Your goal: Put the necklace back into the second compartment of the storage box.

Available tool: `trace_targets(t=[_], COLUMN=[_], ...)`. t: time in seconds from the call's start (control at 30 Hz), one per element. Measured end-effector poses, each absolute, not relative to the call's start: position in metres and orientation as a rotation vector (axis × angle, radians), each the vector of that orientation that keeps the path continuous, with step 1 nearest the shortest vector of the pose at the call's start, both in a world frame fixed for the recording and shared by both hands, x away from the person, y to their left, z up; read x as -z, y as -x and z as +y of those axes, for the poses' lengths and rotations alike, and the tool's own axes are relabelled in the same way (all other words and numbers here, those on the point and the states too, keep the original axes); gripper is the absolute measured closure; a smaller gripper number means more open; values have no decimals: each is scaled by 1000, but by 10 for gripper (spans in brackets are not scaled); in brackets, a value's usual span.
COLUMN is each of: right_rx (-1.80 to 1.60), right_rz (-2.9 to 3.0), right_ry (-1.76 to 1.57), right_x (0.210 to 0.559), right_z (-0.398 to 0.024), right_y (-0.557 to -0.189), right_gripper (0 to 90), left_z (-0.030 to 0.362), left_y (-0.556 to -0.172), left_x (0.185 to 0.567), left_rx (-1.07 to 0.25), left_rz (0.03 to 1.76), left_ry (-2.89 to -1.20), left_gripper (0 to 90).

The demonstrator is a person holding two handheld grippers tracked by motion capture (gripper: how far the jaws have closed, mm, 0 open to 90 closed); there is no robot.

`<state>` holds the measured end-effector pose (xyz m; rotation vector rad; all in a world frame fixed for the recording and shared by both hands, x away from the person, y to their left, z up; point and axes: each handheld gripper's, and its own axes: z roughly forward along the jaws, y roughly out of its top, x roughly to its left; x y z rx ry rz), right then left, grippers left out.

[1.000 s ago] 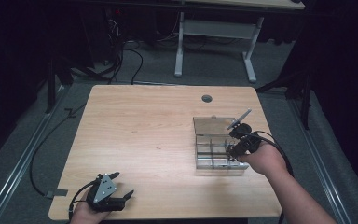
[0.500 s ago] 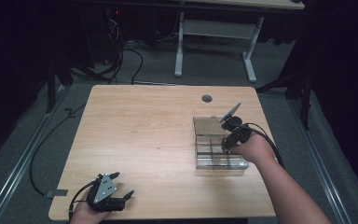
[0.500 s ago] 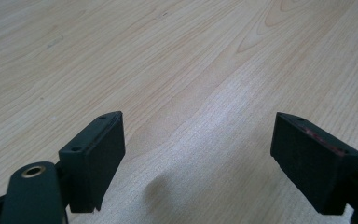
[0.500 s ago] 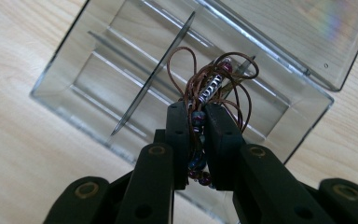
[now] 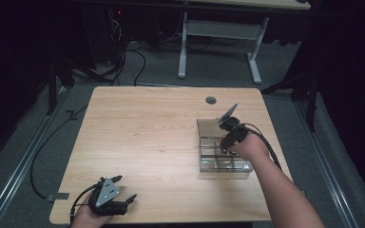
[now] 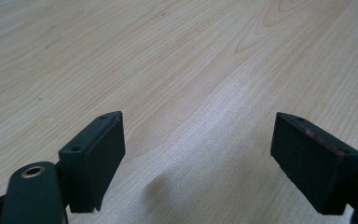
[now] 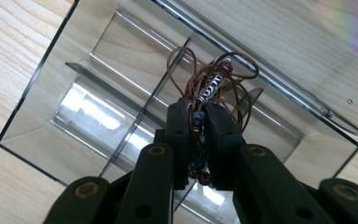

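Bench grain runs under my left tongs in the left gripper view, where the two black jaws stand wide apart with nothing between them. From the high view I see these left tongs lying at the near edge of the bench, close to the near left corner, released and flat on the wood in my left hand.

Farther in, toward the right edge, sits a clear plastic organiser box with dividers that split it into compartments; its lid lies open on the far side. My right tongs hang over that box, pointing down into it.

In the right gripper view the right tongs are clenched on a beaded bracelet: brown cord loops, purple beads and a silver ribbed piece bunch up past the jaw tips. The bracelet hangs above the box, over a divider between compartments; which compartment lies beneath I cannot tell.
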<state>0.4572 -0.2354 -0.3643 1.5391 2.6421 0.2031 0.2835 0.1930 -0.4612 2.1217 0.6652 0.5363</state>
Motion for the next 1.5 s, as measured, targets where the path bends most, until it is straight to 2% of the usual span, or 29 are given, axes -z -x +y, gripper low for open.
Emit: trace_targets(t=[1.1, 1.3, 1.5], right_rx=[-145, -197, -240], right_rz=[2689, 2646, 2568], right_ry=[-1599, -1618, -1640], right_x=[406, 394, 364], right_z=[-228, -231, -248], right_y=[-471, -470, -463], right_gripper=[806, 710, 682], left_z=[192, 192, 192], left_y=[-283, -283, -283], left_x=[461, 461, 462], left_rx=[-540, -539, -542], left_rz=[657, 657, 658], left_ry=[-2129, -2130, -2133], left_gripper=[180, 180, 181])
